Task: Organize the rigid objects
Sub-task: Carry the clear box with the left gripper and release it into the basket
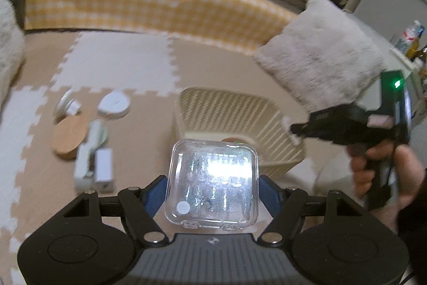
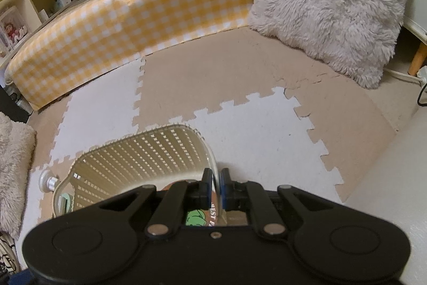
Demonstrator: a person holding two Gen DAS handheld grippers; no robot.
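My left tongs [image 1: 212,187] grasp a clear case [image 1: 212,182] by its sides, held above the floor mat [image 1: 218,63], the basket [image 1: 269,122] just beyond it. My right tongs [image 2: 216,187] are clenched on the basket's rim [image 2: 213,164]. Left of the case, a wooden lid [image 1: 70,135] and white boxes [image 1: 93,167] lie on the mat.
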